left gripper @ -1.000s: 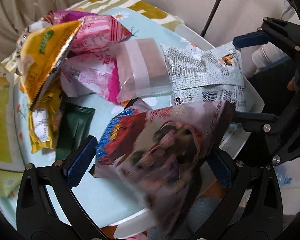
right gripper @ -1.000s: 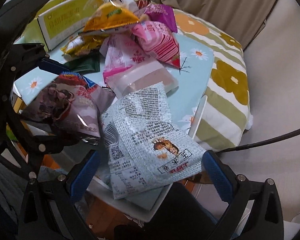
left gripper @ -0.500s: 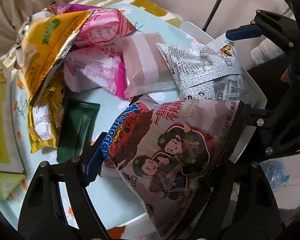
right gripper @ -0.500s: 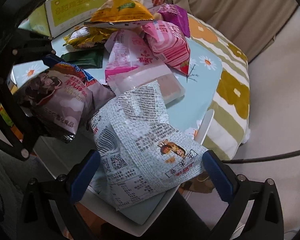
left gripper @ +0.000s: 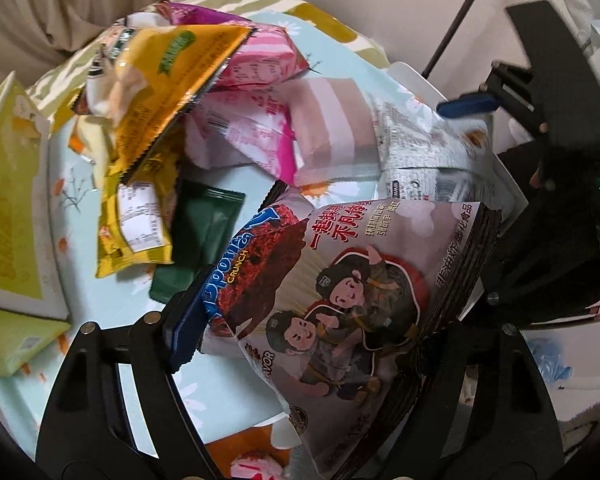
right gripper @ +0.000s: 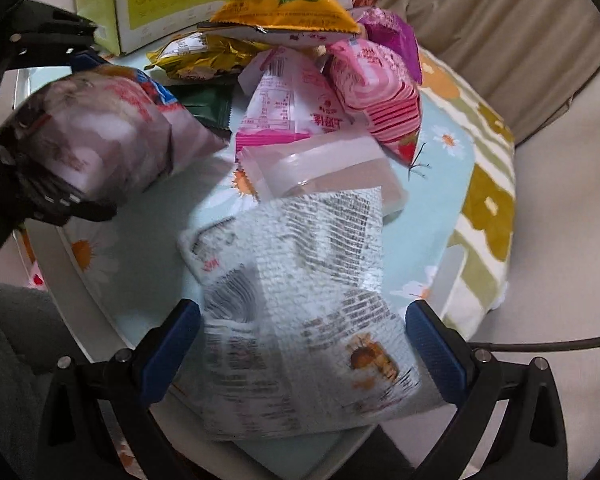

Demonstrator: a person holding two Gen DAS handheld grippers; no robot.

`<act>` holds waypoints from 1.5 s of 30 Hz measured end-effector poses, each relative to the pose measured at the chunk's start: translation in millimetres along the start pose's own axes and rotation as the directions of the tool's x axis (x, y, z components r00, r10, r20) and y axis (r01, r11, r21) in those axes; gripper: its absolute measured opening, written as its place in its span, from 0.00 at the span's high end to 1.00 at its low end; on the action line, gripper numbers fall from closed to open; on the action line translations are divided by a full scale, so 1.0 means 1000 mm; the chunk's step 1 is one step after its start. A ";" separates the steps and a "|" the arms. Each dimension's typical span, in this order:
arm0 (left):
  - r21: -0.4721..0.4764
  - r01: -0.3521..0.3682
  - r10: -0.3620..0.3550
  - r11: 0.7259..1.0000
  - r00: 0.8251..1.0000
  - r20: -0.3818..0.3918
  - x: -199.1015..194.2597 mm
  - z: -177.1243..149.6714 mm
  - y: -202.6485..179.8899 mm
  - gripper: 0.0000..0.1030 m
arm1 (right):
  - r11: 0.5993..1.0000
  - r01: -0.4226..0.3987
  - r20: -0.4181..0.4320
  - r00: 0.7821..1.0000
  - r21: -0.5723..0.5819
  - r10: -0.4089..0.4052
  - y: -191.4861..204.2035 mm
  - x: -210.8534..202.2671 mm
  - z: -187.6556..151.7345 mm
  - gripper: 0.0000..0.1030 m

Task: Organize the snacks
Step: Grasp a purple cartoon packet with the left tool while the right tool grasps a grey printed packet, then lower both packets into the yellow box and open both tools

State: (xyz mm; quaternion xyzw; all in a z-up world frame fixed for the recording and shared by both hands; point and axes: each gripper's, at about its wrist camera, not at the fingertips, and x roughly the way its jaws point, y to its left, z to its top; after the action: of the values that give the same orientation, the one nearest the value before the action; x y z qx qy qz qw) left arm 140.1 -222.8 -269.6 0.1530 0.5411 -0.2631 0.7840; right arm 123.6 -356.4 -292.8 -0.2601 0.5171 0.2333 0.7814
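The snacks crowd a small table [right gripper: 440,208] with a pale blue daisy cloth; its white rim curves along the near side, and bare cloth shows only in the near-left part of the left wrist view and on the right side in the right wrist view. Far left stands a yellow-green box [right gripper: 172,4], and a striped cushion [right gripper: 484,184] lies beyond the right edge.

The left gripper [left gripper: 312,320] holds the cartoon crisp bag [left gripper: 340,292] — the left blue pad [left gripper: 188,328] presses its side, the other finger is buried behind the bag, so the jaws stand fairly wide around it. The right gripper [right gripper: 304,348] has the silver printed packet [right gripper: 300,320] between its two blue pads, both touching or almost touching its edges; whether it truly grips cannot be told, as the packet is blurred.

The far pile — yellow bag [left gripper: 168,80], pink packets [left gripper: 252,136], a clear wrapped block [right gripper: 324,168], a dark green sachet [left gripper: 200,236] — overlaps heavily, hiding lower items
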 end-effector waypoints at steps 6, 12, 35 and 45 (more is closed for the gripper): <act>-0.014 -0.008 0.008 1.000 1.000 0.003 -0.004 -0.001 0.005 0.25 | 0.991 -0.077 0.011 0.997 0.112 0.076 -0.016 0.004 -0.003 0.12; -0.039 -0.012 0.013 0.999 1.000 0.013 -0.013 -0.005 0.010 0.25 | 0.985 -0.103 0.027 0.995 0.140 0.100 -0.018 -0.001 -0.004 0.32; -0.198 -0.046 0.090 0.979 0.972 0.217 -0.128 0.004 0.032 0.25 | 0.971 -0.068 0.189 0.982 0.227 0.025 -0.013 -0.106 0.039 0.44; -0.332 -0.141 0.245 0.933 0.922 0.298 -0.201 -0.006 0.122 0.25 | 0.952 -0.163 0.298 0.951 0.258 0.082 0.011 -0.140 0.129 0.44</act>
State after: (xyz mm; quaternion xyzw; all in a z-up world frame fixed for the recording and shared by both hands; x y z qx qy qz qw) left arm 151.0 -70.3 -89.9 0.0368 0.4159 -0.1193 0.9008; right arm 155.2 -278.2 -122.3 -0.0783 0.4428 0.2411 0.8600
